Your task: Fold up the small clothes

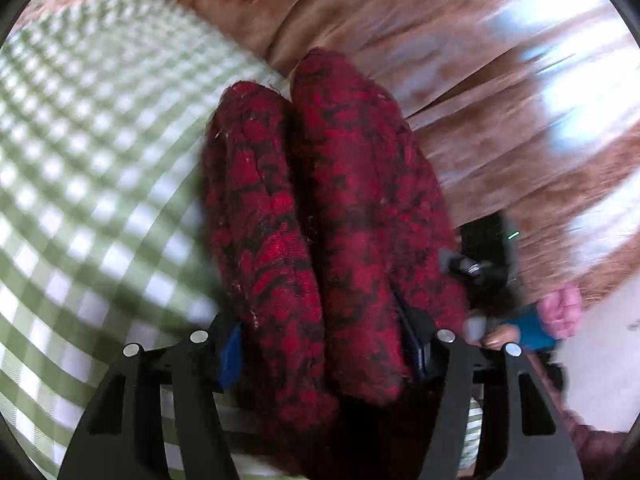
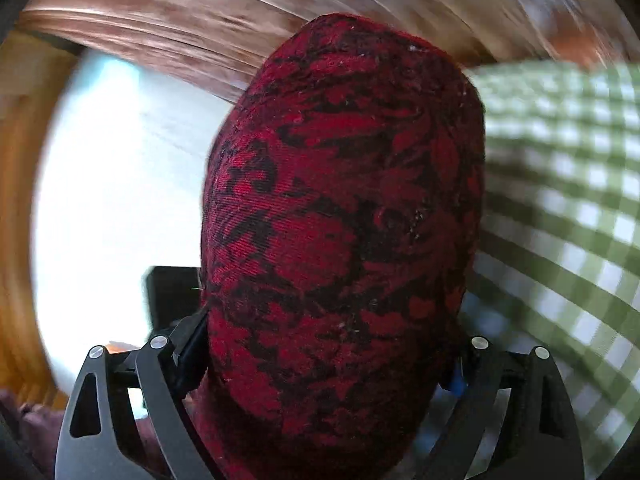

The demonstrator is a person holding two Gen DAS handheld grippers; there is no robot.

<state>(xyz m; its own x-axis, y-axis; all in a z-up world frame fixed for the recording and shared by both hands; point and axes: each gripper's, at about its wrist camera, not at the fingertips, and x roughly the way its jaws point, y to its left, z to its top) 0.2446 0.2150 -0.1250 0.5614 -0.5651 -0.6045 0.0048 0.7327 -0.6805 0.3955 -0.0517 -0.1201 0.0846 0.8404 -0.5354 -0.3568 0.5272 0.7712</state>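
Between your left gripper [image 1: 326, 354] fingers, the left wrist view shows a red-and-black patterned cloth [image 1: 320, 216] bunched into two thick rolls running toward twelve o'clock. The jaws pinch it at six o'clock, spread by its bulk. A green checked tablecloth [image 1: 80, 184] fills nine o'clock; wooden floor [image 1: 500, 100] fills one to three. At four o'clock sits the other gripper, blurred, with a hand in a blue sleeve.

From the right wrist view, your right gripper [image 2: 328, 364] pinches one rounded mass of the same cloth [image 2: 344, 216], jaws held wide around it. The tablecloth [image 2: 568, 184] lies at three o'clock, floor at twelve.

Both views are smeared with motion and the cloth hangs off the table, so I judge the risk is a slipped grip or a fold coming undone if you swing fast.

Count: one cloth, two rolls, two grippers, one tablecloth.
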